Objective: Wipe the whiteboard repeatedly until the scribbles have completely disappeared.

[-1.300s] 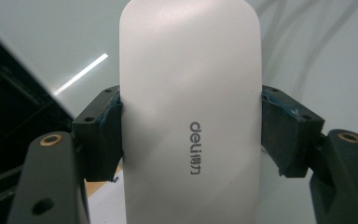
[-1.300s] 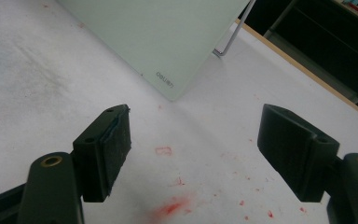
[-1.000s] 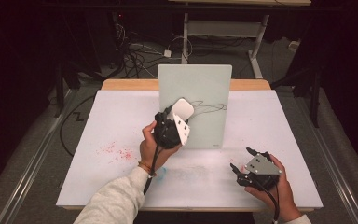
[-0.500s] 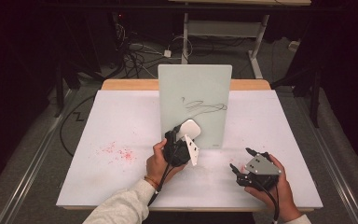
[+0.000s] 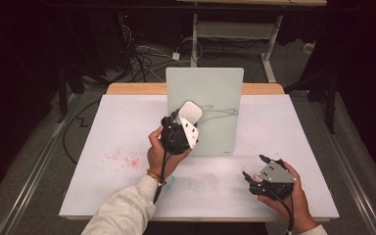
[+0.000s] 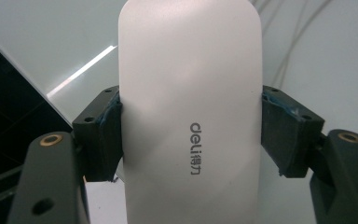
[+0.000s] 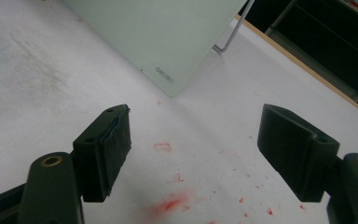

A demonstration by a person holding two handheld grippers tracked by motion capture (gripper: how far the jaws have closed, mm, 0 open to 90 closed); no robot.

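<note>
A pale green glass board (image 5: 210,98) stands upright at the middle of the white table (image 5: 127,122), with a thin black scribble (image 5: 220,111) drawn on it. My left gripper (image 5: 183,121) is shut on a white eraser block (image 5: 190,113), which it holds at the board's left half beside the scribble. In the left gripper view the eraser (image 6: 191,93), marked "deli", is clamped between both pads (image 6: 107,135), with the board (image 6: 321,56) just behind it. My right gripper (image 5: 253,166) rests open near the table's front right, and its jaws (image 7: 193,140) stand wide apart over bare tabletop.
Red marker smudges (image 5: 122,159) stain the table at the left, and more red specks (image 7: 170,204) lie under the right gripper. The board's lower corner (image 7: 168,79) and its wire stand (image 7: 230,35) are ahead of the right gripper. Dark floor with cables (image 5: 147,54) lies beyond the table.
The left gripper, with the eraser in it, swept down the board's face half a second ago and has come back up beside the scribble. The right gripper has stayed put.
</note>
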